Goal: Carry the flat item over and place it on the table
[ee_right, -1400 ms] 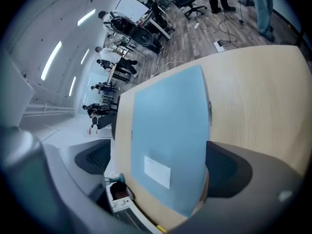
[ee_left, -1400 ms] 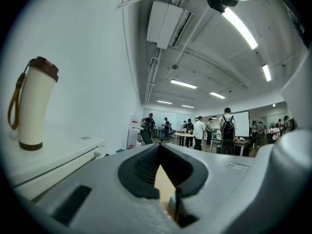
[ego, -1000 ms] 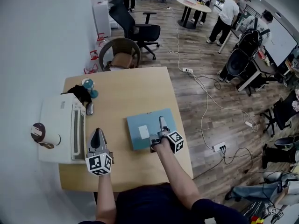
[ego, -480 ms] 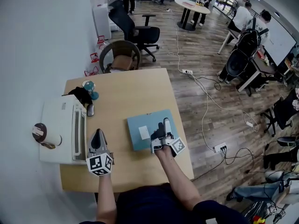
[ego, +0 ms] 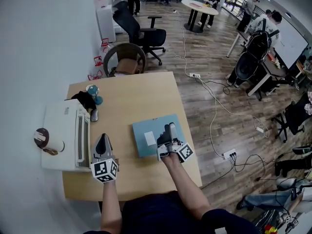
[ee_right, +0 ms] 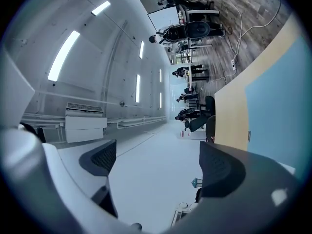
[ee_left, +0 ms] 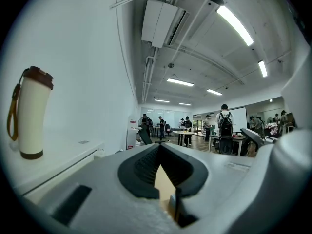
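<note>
1. Head view: a light-blue flat rectangular item with a white label lies flat on the pale wooden table. It is in the near half and close to the table's right edge.
2. The right gripper is rolled on its side over the near right part of the blue item. Its marker cube faces the near right corner.
3. The left gripper is over bare wood near the table's left edge, well apart from the blue item.
4. A white box-shaped machine overhangs the left edge. A cream tumbler with a brown lid rests on it.
5. A small teal figure stands by the far left corner.
6. Left gripper view: the left gripper is clenched. Its dark pads meet at the tips with nothing held, and tan wood shows through the slit below them.
7. The cream tumbler stands upright at the left on the white machine.
8. Right gripper view: the right gripper has its jaws wide apart and closing. Only the white wall shows between them, and nothing is grasped.
9. The blue item shows beyond one jaw, on the wooden table.
</note>
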